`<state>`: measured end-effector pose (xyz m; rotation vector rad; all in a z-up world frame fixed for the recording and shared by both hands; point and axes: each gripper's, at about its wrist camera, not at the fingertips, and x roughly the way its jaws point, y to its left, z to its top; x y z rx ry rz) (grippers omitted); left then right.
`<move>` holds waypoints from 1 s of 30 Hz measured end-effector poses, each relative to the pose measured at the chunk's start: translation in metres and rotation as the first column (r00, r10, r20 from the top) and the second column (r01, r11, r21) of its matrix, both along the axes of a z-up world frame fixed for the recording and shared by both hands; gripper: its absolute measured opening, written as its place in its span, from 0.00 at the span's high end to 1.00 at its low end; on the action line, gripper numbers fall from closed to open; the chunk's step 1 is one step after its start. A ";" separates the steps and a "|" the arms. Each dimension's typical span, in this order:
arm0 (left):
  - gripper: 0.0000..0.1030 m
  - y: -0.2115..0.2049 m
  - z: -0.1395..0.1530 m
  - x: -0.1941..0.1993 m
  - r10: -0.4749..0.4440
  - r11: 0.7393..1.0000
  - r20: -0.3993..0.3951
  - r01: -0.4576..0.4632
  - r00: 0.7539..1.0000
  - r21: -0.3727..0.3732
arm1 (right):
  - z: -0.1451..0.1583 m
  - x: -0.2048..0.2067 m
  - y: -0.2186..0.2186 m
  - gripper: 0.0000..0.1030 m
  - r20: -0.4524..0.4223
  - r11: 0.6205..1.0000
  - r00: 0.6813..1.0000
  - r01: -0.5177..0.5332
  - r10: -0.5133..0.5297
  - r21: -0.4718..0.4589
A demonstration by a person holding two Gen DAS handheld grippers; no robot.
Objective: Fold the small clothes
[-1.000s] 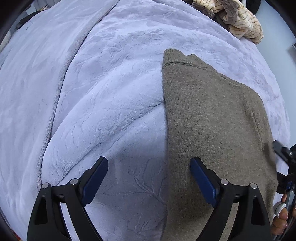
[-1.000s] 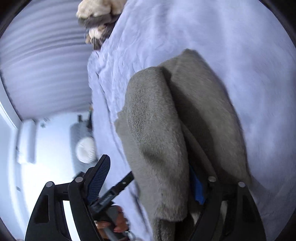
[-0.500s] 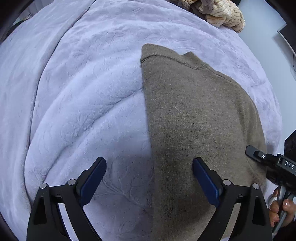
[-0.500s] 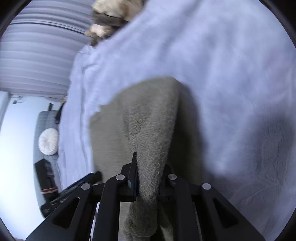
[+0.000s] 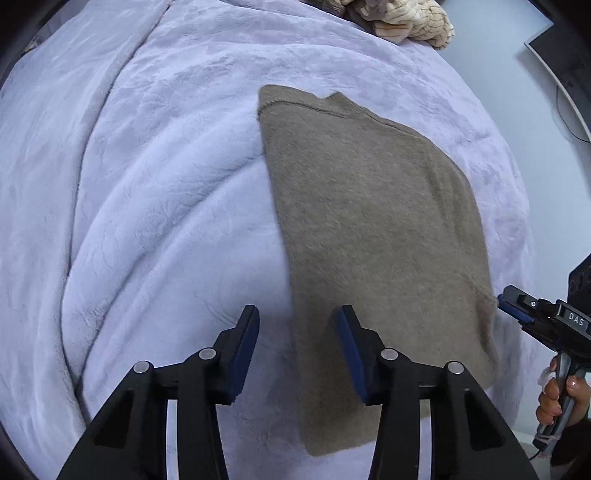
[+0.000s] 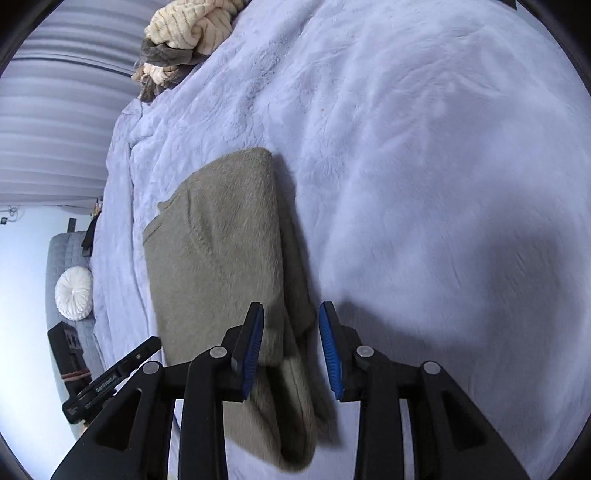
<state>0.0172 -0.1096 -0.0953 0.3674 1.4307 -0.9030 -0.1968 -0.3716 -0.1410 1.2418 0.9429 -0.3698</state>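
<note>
Your left tongs (image 5: 295, 350) are closing on nothing, your right tongs (image 6: 291, 350) are opening off the folded olive-brown knit sweater (image 5: 369, 236) lying on the lavender plush bedspread (image 5: 166, 184); a snagging pad could be dragging the fold apart.

the lavender blanket (image 5: 155, 206) lies bare and wide to the left of the folded taupe sweater (image 5: 369, 229), open for passage. at the far edge a heap of cream and brown clothes (image 5: 402, 18) blocks the way; a hand (image 5: 554, 395) crowds the near right.
</note>
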 end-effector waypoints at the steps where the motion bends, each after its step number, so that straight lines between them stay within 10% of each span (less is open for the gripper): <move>1: 0.55 0.002 0.002 -0.007 -0.015 1.000 -0.018 0.015 1.000 -0.020 | 0.005 -0.004 0.004 0.69 0.008 1.000 1.000 -0.009 0.009 -0.006; 8: 0.54 0.013 -0.030 -0.048 -0.033 0.996 -0.043 0.037 0.999 0.086 | 0.031 0.005 0.046 0.74 0.079 0.989 0.986 -0.143 0.145 -0.034; 19: 0.37 0.030 -0.039 -0.044 0.045 0.992 -0.051 -0.039 0.998 0.124 | 0.001 0.012 0.066 0.80 -0.120 0.957 0.955 -0.283 0.273 -0.072; 30: 0.31 0.019 -0.034 -0.067 0.109 0.972 0.001 -0.107 0.994 0.208 | 0.000 -0.012 0.045 0.74 -0.146 0.974 0.965 -0.224 0.216 -0.041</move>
